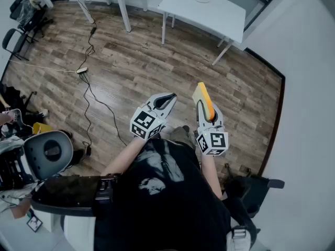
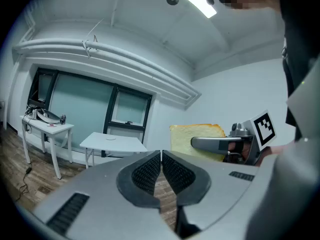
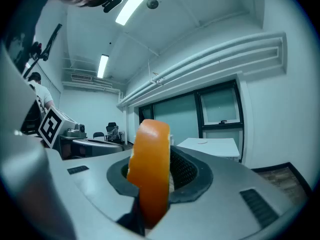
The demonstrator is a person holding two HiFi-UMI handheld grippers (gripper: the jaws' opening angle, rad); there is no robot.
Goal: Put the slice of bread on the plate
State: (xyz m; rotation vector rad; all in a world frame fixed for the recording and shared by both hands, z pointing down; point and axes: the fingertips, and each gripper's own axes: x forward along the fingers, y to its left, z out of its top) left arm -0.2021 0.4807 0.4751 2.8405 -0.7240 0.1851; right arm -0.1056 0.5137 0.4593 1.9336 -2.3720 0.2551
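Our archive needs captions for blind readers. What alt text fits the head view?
Seen from above, a person's right gripper clamps a slice of bread on edge over a wooden floor, while the left gripper, fingers together and empty, is held beside it. White tables stand beyond.

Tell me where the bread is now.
The bread is clamped upright in the right gripper, right of centre in the head view, above the floor beside the left gripper.
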